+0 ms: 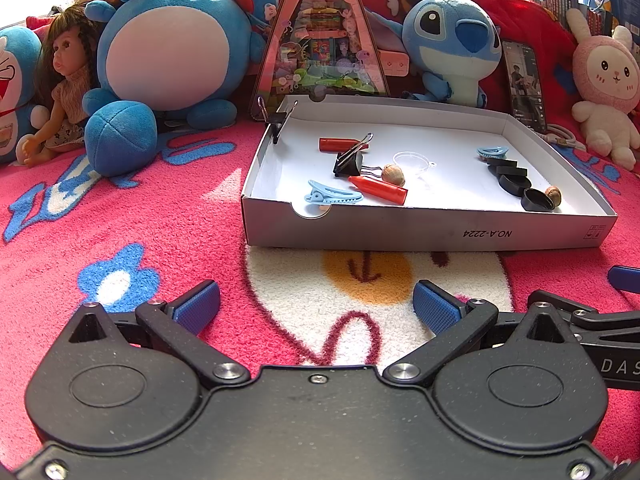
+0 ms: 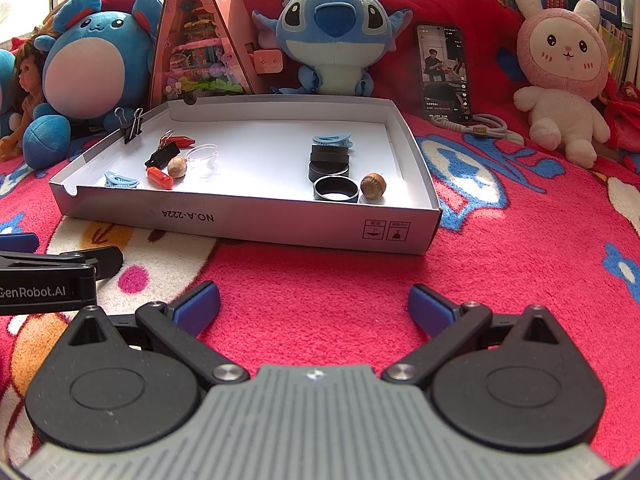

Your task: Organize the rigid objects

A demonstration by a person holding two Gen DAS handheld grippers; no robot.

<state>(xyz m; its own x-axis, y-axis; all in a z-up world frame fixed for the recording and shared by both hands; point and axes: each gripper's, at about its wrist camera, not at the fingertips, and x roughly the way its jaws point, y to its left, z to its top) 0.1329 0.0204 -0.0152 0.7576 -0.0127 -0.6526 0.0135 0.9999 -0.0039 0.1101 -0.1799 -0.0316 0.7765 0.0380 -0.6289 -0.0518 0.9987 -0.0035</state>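
Observation:
A shallow white cardboard tray (image 1: 420, 232) (image 2: 256, 220) lies on the pink rug ahead of both grippers. Inside it lie two red cylinders (image 1: 378, 189) (image 2: 160, 178), a black binder clip (image 1: 349, 162) (image 2: 162, 156), blue hair clips (image 1: 332, 196) (image 2: 331, 140), several black caps (image 1: 514, 182) (image 2: 330, 162), two brown nuts (image 1: 394, 175) (image 2: 373, 186) and a clear plastic ring (image 1: 412, 160) (image 2: 202, 154). Another binder clip (image 1: 276, 118) (image 2: 132, 128) grips the tray's left wall. My left gripper (image 1: 316, 308) and right gripper (image 2: 314, 306) both stand open and empty, short of the tray's front wall.
Plush toys, a doll (image 1: 66, 80), a triangular toy box (image 1: 320, 40) and a phone (image 2: 444, 72) with a coiled cable (image 2: 476, 126) line the far side. The right gripper's body (image 1: 592, 320) shows at the left view's right edge.

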